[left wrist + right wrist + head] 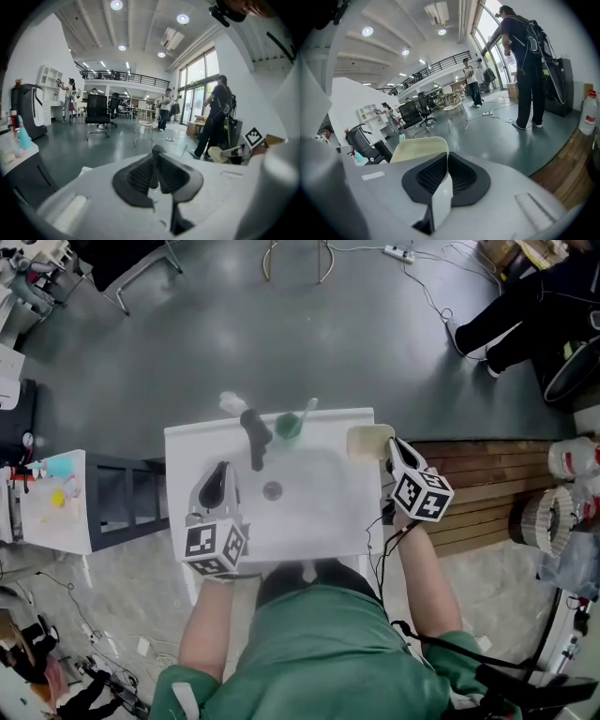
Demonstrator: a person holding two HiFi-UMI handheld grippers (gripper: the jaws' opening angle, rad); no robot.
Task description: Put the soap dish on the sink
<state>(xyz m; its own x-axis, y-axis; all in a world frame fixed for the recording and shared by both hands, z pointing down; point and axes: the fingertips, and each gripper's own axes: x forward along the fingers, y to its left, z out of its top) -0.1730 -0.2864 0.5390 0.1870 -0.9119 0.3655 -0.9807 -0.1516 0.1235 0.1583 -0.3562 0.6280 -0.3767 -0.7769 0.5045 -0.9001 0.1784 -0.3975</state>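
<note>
**A:** Green shirt (319, 643) lowest in head view, forearms reaching out from it. Count of grippers?

**B:** Two. Left gripper (217, 482) over the left part of the sink (309, 517). Right gripper (392, 448) at the sink's far right corner. One marker cube on each, two in all (214, 545) (422, 491).

**A:** Left gripper's state?

**B:** Its own view shows the left gripper (156, 159) with black ribbed pads pressed together and nothing between them.

**A:** Right one?

**B:** Right gripper (443, 166) clamped on the soap dish (417, 149). The thin rim stands edge-on between the pads.

**A:** Soap dishes, counted?

**B:** One. Soap dish (367, 440) is cream to pale yellow, plain, a rounded rectangle with a shallow raised rim. It lies at the sink's far right corner, touching the gripper tips. Cannot tell whether it rests on the surface or hangs just above.

**A:** Other items on the sink?

**B:** One dark faucet (255, 435) at the back centre. One green cup (289, 426) just beside it, with one pale stick (306, 411) leaning out. One round drain (272, 489) in the basin. One sink, white.
</note>
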